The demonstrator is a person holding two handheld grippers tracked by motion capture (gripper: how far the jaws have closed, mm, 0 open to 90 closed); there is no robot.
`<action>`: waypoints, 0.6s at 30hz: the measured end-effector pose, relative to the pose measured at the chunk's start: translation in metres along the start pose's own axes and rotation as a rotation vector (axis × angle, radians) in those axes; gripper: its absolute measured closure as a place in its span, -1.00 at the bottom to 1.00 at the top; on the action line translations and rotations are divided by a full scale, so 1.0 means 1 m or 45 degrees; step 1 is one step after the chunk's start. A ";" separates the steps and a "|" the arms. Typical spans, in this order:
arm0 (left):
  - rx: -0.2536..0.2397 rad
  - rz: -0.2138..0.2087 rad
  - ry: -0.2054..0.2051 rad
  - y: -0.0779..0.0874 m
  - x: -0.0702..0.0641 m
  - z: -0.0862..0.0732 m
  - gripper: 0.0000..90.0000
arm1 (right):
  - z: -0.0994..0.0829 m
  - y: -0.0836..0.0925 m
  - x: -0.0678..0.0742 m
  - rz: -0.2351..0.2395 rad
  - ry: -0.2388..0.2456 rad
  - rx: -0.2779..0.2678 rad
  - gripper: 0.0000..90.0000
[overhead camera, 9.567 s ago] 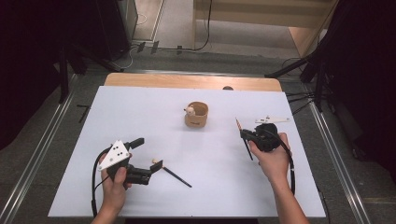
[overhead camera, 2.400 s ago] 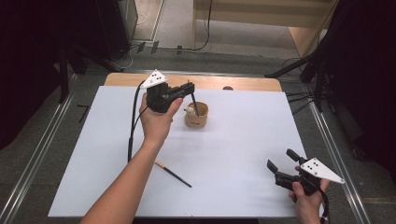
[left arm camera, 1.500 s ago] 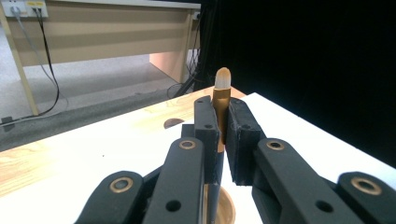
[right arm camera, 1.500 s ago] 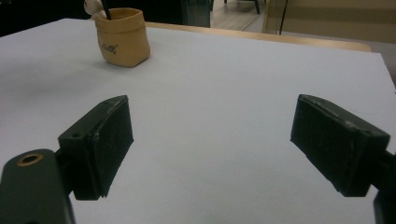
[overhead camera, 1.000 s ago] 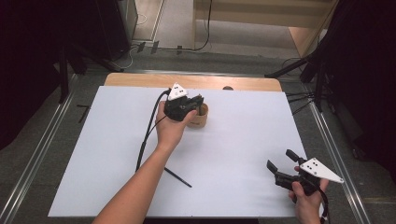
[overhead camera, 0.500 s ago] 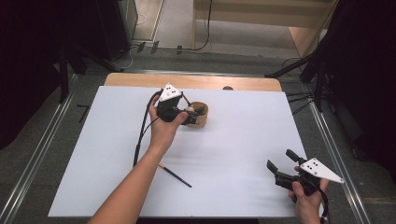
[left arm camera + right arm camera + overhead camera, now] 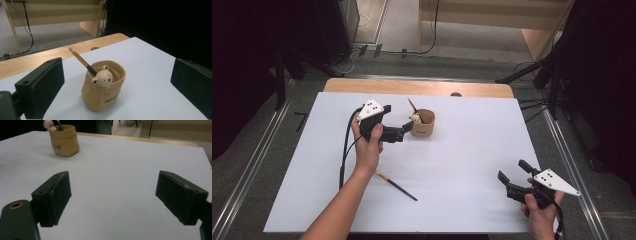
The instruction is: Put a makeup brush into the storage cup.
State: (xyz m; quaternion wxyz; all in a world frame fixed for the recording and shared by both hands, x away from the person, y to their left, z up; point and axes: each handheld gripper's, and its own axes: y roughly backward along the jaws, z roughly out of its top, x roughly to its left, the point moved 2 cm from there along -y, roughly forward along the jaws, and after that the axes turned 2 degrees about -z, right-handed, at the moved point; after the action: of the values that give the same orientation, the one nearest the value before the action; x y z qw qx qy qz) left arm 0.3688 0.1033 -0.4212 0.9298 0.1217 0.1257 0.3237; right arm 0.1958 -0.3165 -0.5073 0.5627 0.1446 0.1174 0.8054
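A tan cloth cup (image 7: 425, 125) with a small bear head (image 7: 102, 78) on its rim stands at the table's far middle. A wooden brush (image 7: 79, 59) leans in the cup, handle up. My left gripper (image 7: 406, 129) sits just left of the cup and points at it. Its jaws have just opened wide, and nothing is between the pads. A second brush (image 7: 396, 185) lies on the white table near my left forearm. At the near right, my right gripper (image 7: 513, 172) is open and holds nothing. The right gripper view shows the cup (image 7: 64, 141) far off.
The white table top (image 7: 472, 150) has a wooden strip (image 7: 422, 87) along its far edge. Metal rails run along the floor on both sides. Black curtains and cables lie beyond the table.
My left gripper has let go of the brush, which now stands in the cup, and has drawn back to the left. The right gripper has not moved.
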 end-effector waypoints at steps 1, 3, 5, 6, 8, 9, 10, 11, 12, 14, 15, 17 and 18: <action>-0.007 -0.005 -0.002 0.003 -0.001 0.000 -1.00 | 0.000 0.000 0.000 -0.003 -0.002 0.000 -0.70; -0.016 0.002 -0.012 0.008 -0.002 -0.002 -1.00 | 0.000 -0.001 0.000 -0.004 -0.003 0.002 -0.70; -0.018 -0.003 -0.013 0.013 -0.002 -0.005 -1.00 | 0.000 -0.001 0.000 -0.003 0.000 0.003 -0.70; -0.015 0.003 -0.014 0.015 -0.002 -0.006 -1.00 | 0.000 -0.001 0.000 -0.003 0.001 0.002 -0.70; -0.014 -0.010 -0.013 0.020 -0.004 -0.010 -1.00 | 0.000 -0.001 0.000 -0.003 0.001 0.002 -0.70; -0.007 -0.010 -0.024 0.022 -0.005 -0.012 -1.00 | 0.000 -0.001 0.000 -0.004 0.001 0.002 -0.70; -0.008 -0.008 -0.028 0.024 -0.006 -0.013 -1.00 | 0.000 -0.001 0.000 -0.004 0.002 0.003 -0.70; -0.010 -0.015 -0.030 0.027 -0.007 -0.015 -1.00 | 0.000 -0.001 0.000 -0.004 0.001 0.003 -0.70; -0.015 -0.014 -0.027 0.030 -0.008 -0.017 -1.00 | 0.000 -0.001 0.000 -0.004 0.001 0.003 -0.70; -0.024 -0.014 -0.026 0.036 -0.008 -0.021 -1.00 | 0.000 -0.001 0.001 -0.007 0.003 0.004 -0.70; -0.022 -0.013 -0.029 0.039 -0.008 -0.023 -1.00 | 0.000 -0.001 0.001 -0.008 0.002 0.004 -0.70; -0.025 -0.006 -0.025 0.045 -0.006 -0.027 -1.00 | -0.001 -0.001 0.001 -0.008 0.006 0.006 -0.70; -0.025 -0.003 -0.020 0.048 -0.005 -0.029 -1.00 | 0.000 -0.001 0.001 -0.011 0.006 0.006 -0.70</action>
State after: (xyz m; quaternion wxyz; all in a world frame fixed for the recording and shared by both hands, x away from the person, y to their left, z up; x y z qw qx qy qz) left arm 0.3288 0.1408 -0.4335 0.9323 0.1149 0.1154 0.3229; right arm 0.1965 -0.3151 -0.5081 0.5657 0.1436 0.1211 0.8030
